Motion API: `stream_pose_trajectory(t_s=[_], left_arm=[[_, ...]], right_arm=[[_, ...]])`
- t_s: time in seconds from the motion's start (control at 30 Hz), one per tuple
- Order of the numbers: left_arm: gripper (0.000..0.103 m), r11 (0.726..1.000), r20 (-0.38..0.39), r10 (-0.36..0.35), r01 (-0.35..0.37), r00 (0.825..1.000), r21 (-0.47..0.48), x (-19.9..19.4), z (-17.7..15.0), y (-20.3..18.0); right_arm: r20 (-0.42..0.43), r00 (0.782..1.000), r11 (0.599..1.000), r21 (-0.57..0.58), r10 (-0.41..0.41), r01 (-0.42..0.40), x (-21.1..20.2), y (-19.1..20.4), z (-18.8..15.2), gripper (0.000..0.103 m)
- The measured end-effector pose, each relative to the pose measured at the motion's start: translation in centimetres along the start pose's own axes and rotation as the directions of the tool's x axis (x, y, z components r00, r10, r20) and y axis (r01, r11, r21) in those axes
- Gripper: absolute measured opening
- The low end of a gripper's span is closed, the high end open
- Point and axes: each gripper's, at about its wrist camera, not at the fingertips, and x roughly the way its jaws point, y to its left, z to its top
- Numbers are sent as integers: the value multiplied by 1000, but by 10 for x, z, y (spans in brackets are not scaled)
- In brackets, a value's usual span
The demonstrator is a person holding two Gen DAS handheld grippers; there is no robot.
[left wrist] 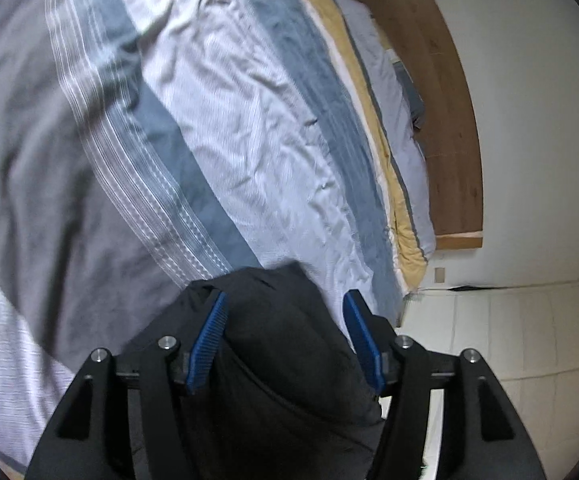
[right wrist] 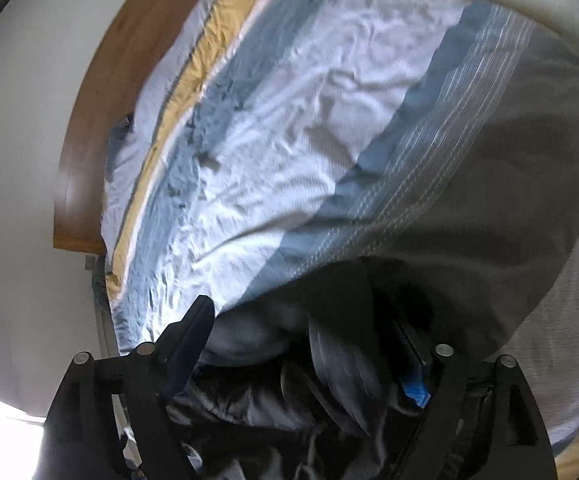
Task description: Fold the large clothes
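Observation:
A black garment point(left wrist: 285, 360) lies bunched on the striped duvet point(left wrist: 229, 120), low in the left wrist view. My left gripper point(left wrist: 285, 296) straddles it with its jaws apart. The left blue pad point(left wrist: 209, 340) rests against the cloth, while the right pad point(left wrist: 363, 340) stands clear of it near its tip. In the right wrist view the dark garment point(right wrist: 249, 404), with grey folds showing, lies under my right gripper point(right wrist: 305, 316). Those jaws are spread wide and do not pinch the cloth. Only a bit of one blue pad point(right wrist: 415, 392) shows.
The bed carries a duvet point(right wrist: 309, 120) banded in grey, blue, white and yellow. A wooden headboard point(left wrist: 441, 120) runs along the far side, as does the headboard point(right wrist: 101, 100) in the right wrist view. White panelled furniture point(left wrist: 529, 340) stands beside the bed's corner.

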Motion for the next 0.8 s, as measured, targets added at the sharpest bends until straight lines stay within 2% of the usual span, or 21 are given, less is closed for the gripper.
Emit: stream_pose_trajectory(t_s=[0.1, 0.17, 0.23, 0.37, 0.47, 0.67, 0.8], left_arm=[[58, 995, 15, 53, -54, 998, 88, -20, -10, -15], [58, 985, 21, 90, -92, 996, 148, -33, -23, -22], [58, 970, 15, 111, -111, 994, 215, -39, -43, -32], [58, 928, -9, 156, -144, 988, 343, -37, -91, -42], [58, 895, -38, 182, -149, 983, 419, -26, -132, -44], [58, 850, -68, 185, -125, 980, 512, -13, -202, -49], [58, 801, -69, 203, -125, 977, 585, 3, -241, -52]], right_arm=[[19, 1000, 999, -39, 17, -16, -23, 5, 0, 83], [9, 1000, 993, -119, 13, -12, -32, 14, -9, 83], [-8, 1000, 970, -242, -19, 16, -37, 29, -27, 83], [-28, 998, 900, -434, -55, 37, -34, 52, -76, 83], [-44, 998, 845, -534, -54, 22, -28, 63, -116, 83], [-55, 996, 726, -688, -75, 17, -17, 79, -182, 83], [-59, 994, 668, -744, -95, 19, -2, 81, -210, 83]])
